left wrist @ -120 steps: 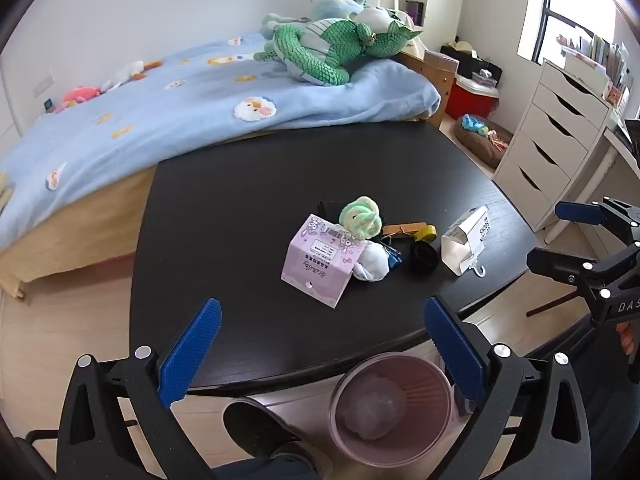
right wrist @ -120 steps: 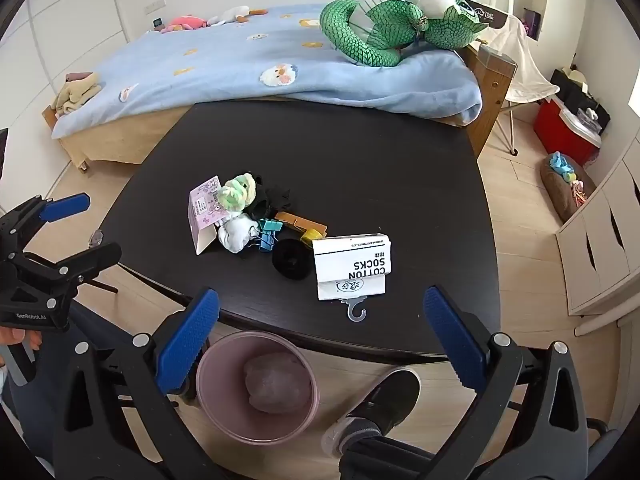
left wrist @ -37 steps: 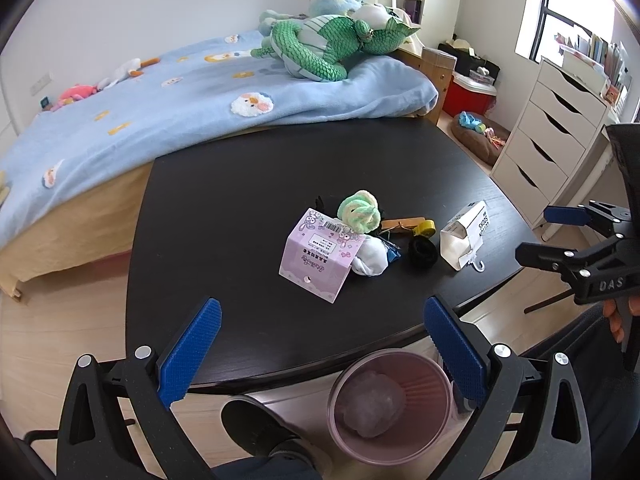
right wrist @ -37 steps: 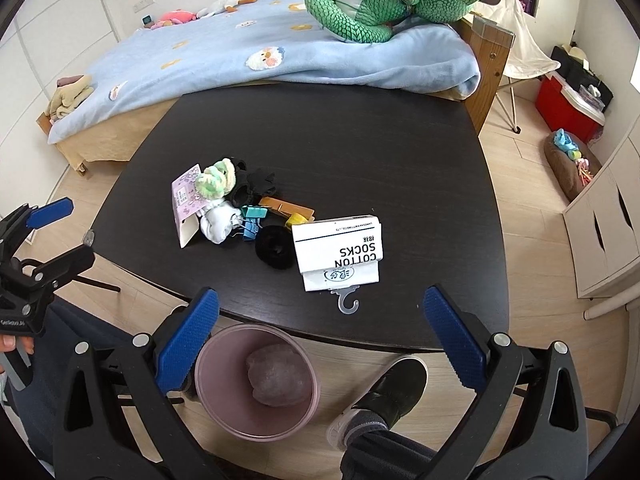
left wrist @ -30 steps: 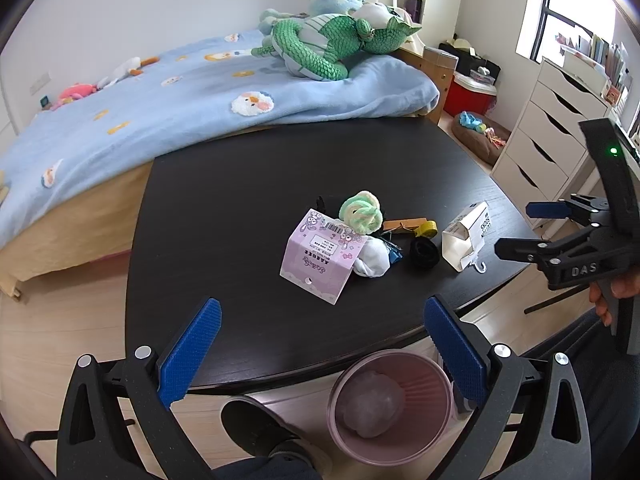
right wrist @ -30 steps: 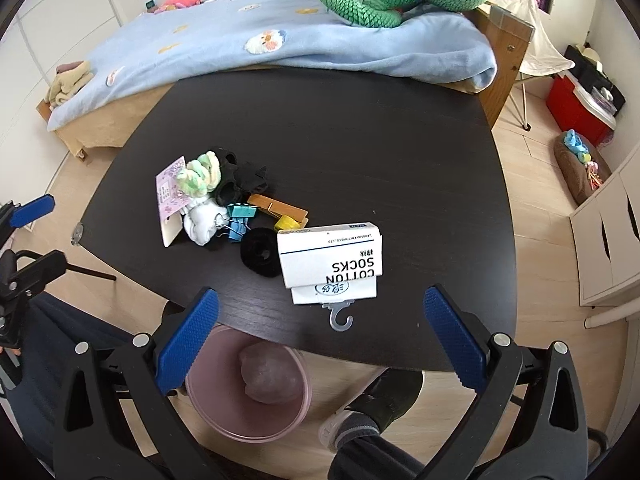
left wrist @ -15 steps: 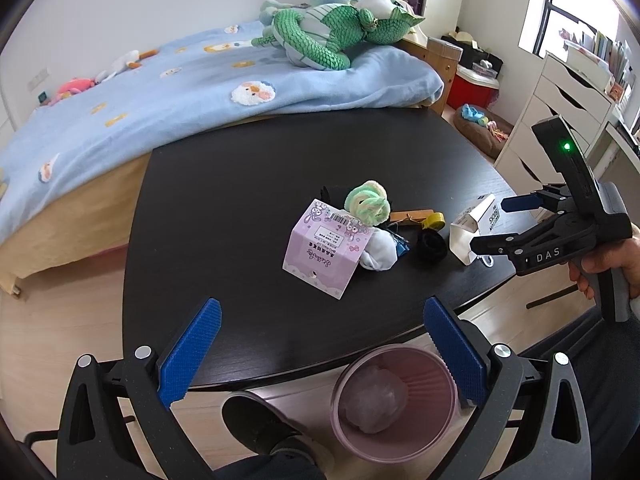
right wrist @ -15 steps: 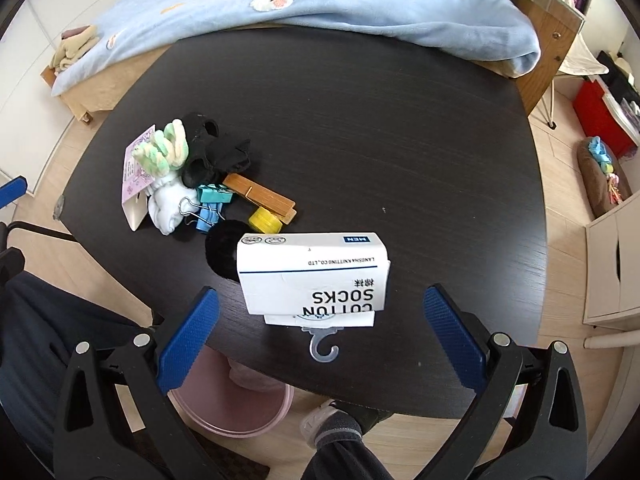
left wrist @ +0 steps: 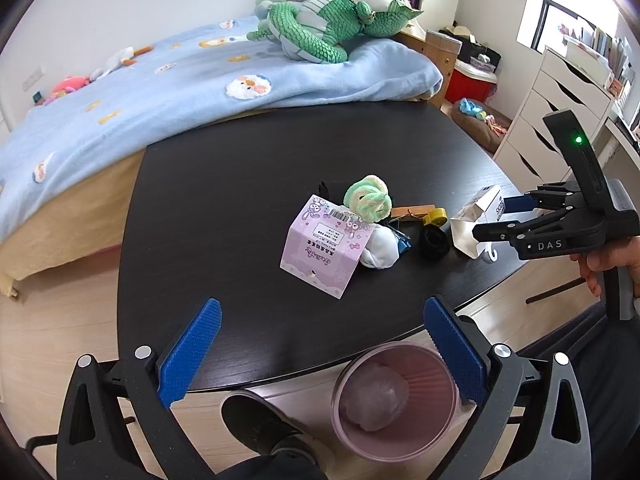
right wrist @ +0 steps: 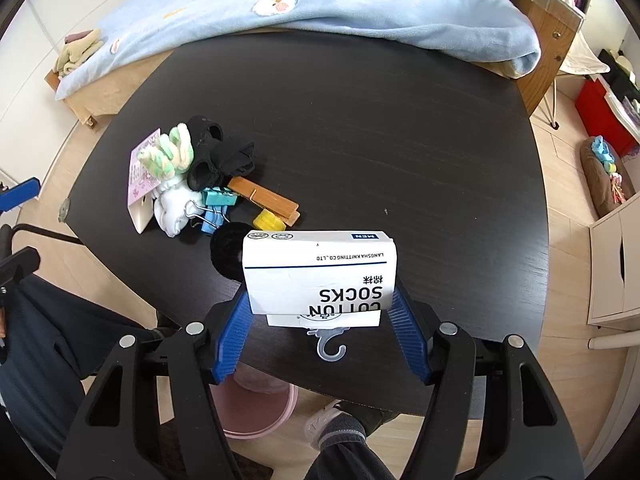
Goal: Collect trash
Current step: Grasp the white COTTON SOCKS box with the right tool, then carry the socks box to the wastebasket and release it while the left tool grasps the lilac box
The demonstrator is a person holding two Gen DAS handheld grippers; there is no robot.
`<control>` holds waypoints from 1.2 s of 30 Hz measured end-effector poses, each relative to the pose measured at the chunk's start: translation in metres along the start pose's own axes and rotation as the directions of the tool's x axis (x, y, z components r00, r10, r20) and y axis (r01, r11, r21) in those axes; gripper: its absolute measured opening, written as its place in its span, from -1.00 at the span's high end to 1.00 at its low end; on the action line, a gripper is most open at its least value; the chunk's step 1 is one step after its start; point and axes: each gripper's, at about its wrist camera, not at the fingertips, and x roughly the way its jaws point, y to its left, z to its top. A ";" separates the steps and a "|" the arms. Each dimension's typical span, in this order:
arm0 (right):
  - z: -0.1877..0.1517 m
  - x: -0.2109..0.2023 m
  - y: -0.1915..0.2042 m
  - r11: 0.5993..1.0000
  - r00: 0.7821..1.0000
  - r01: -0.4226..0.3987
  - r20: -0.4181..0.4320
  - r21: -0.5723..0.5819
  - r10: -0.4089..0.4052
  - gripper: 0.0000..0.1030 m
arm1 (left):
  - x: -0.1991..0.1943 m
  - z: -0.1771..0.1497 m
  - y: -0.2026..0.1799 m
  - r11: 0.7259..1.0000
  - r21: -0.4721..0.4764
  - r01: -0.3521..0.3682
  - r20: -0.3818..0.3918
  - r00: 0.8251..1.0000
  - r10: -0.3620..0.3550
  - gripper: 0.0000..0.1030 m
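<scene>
A white "COTTON SOCKS" box [right wrist: 320, 272] with a clear plastic hook lies near the front edge of the black table [right wrist: 360, 120]. My right gripper [right wrist: 320, 304] is closing on it, its blue pads [right wrist: 236, 328] against the box's two short sides. The left wrist view shows that gripper [left wrist: 490, 218] at the box [left wrist: 474, 216] from the right. My left gripper [left wrist: 320, 312] hangs open over the near table edge, holding nothing. A pink bin [left wrist: 394, 400] with a crumpled wrapper inside stands on the floor below.
A pile sits left of the box: a pink card package [left wrist: 324, 248], a green-white sock roll [left wrist: 368, 198], a white sock ball [left wrist: 378, 250], a black hair tie [left wrist: 432, 240], binder clips [right wrist: 216, 200], a wooden clip [right wrist: 264, 198]. A bed lies behind; white drawers stand right.
My right gripper came down and forward to the socks box, and its jaws narrowed from wide open onto the box's sides. The left gripper barely moved.
</scene>
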 end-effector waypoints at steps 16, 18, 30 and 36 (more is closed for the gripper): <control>-0.003 -0.038 0.010 0.999 0.997 -0.042 0.065 0.029 0.040 -0.26 | 0.040 0.026 0.010 0.986 0.149 0.081 -0.089 0.994 -0.068 -0.89; -0.003 -0.042 0.010 0.999 0.997 -0.045 0.069 0.028 0.043 -0.26 | 0.051 0.029 0.009 0.974 0.194 0.118 -0.118 0.988 -0.097 -0.89; -0.007 -0.039 0.005 0.999 0.997 -0.040 0.060 0.037 0.038 -0.26 | 0.093 0.035 0.017 0.950 0.233 0.209 -0.204 0.965 -0.163 -0.88; -0.008 -0.037 0.002 0.998 0.998 -0.039 0.054 0.040 0.037 -0.26 | 0.100 0.036 0.022 0.950 0.212 0.227 -0.204 0.961 -0.184 -0.86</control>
